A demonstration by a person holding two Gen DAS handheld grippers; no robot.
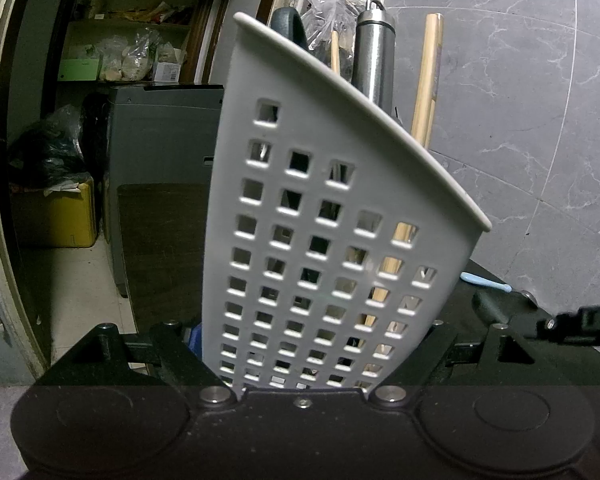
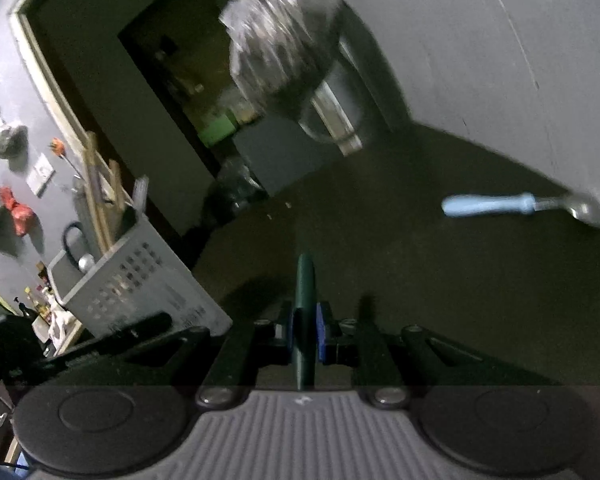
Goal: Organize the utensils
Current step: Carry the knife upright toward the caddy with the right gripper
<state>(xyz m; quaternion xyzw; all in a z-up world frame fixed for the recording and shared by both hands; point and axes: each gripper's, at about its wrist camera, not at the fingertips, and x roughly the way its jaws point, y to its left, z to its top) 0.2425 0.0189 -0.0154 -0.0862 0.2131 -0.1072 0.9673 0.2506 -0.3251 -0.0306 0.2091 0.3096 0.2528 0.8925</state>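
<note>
The left hand-held gripper (image 1: 300,364) had its jaws clamped on the base of the grey perforated utensil caddy (image 1: 320,248), which leaned away from the camera with wooden chopsticks (image 1: 428,80), a steel handle (image 1: 374,60) and a dark handle (image 1: 287,26) poking over its rim. Over on the right, the right hand-held gripper (image 2: 305,330) pinched a dark green handle (image 2: 304,280) between its blue pads (image 2: 322,332), low over the dark table (image 2: 400,240). A blue-handled utensil (image 2: 488,205), probably a spoon in that blurred view, lay well apart near the wall.
</note>
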